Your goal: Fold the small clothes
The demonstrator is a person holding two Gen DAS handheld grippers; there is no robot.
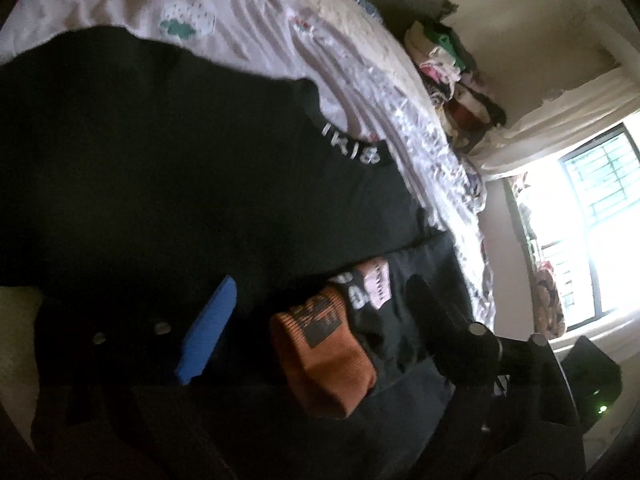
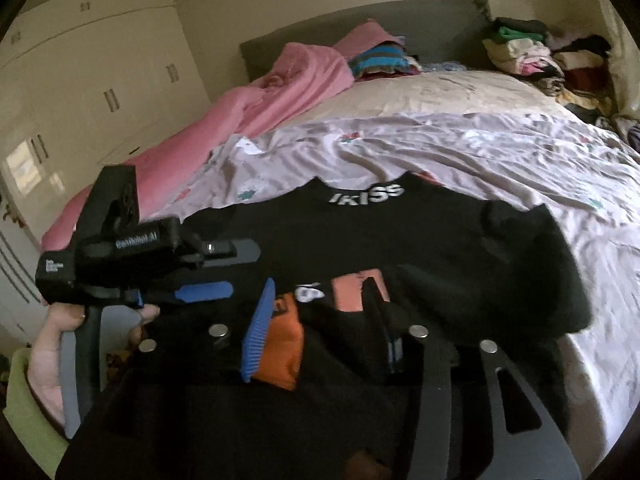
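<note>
Black fabric fills the near field of both wrist views: the black T-shirt [image 2: 420,240] lies on the bed [image 2: 500,152], collar away from the operator, white lettering at the neckline, hem bunched up toward the grippers. The right gripper [image 2: 320,332] has its fingers spread, with folds of the printed hem, orange and white, lying between them; no firm pinch is visible. The left gripper [image 2: 208,276], seen from the right wrist, lies sideways at the shirt's left edge; its blue-padded fingers [image 2: 204,293] sit close together, but whether cloth is trapped between them cannot be determined.

Risks from this position:
- Uneven grip. If one side holds only a single layer, the fold is likely to skew.
- Slippage. Loose, bunched hem may slide out during the lift.
- Snagging. The wrinkled bedsheet [image 2: 440,148] may be caught with the shirt.

Farther back, the pink blanket [image 2: 256,108] and the clothes pile [image 2: 532,56] lie well apart from the work.
</note>
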